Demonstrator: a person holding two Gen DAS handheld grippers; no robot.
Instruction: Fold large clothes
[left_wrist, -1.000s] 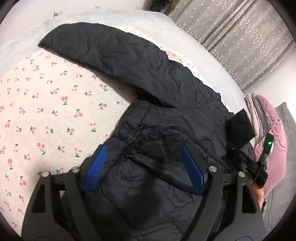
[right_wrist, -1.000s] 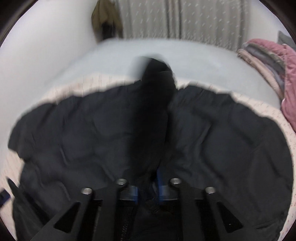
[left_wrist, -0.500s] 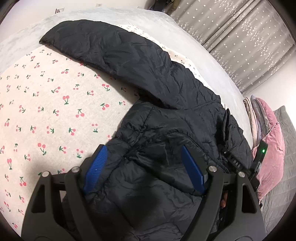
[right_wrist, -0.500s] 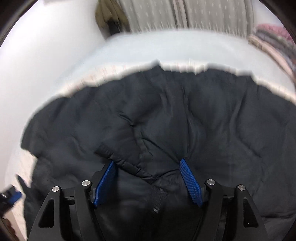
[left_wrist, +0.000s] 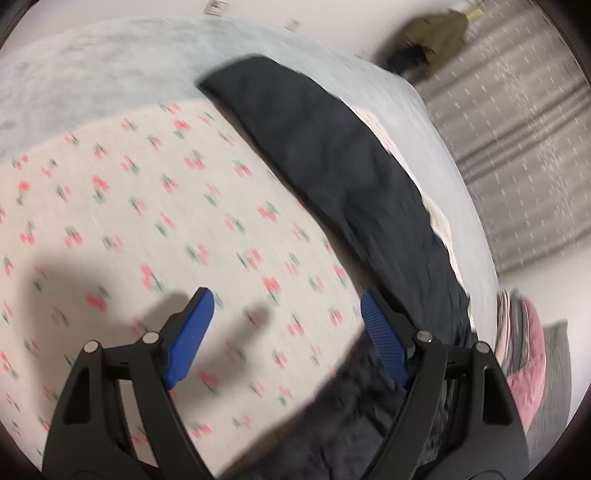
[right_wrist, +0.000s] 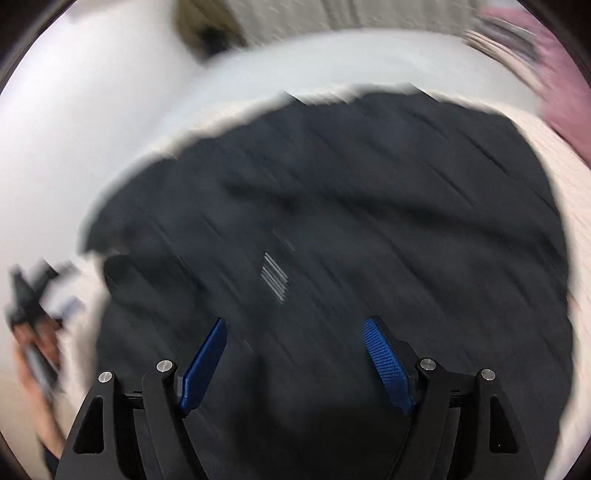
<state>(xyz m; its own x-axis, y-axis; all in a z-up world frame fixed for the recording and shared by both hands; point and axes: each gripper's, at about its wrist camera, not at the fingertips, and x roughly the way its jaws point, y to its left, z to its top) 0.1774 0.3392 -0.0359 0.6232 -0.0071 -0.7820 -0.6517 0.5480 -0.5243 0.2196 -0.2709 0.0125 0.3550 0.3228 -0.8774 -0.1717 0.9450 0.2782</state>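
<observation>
A black padded jacket lies spread on the bed. In the left wrist view one long sleeve runs from the upper middle toward the lower right, and the body bunches at the bottom. My left gripper hangs open over the cherry-print sheet, left of the jacket, with nothing between its blue pads. My right gripper hovers above the jacket's body; its jaws are opening and nothing is held between them. Both views are blurred by motion.
A pale blue blanket covers the far side of the bed. Pink and grey folded bedding is stacked at the right. Grey curtains and an olive garment stand behind. A hand with the other gripper shows at the left edge.
The right gripper let go of the dark fold it pinched and opened wide, shifting over the jacket. The left gripper slid off the jacket's body to above the cherry sheet.
</observation>
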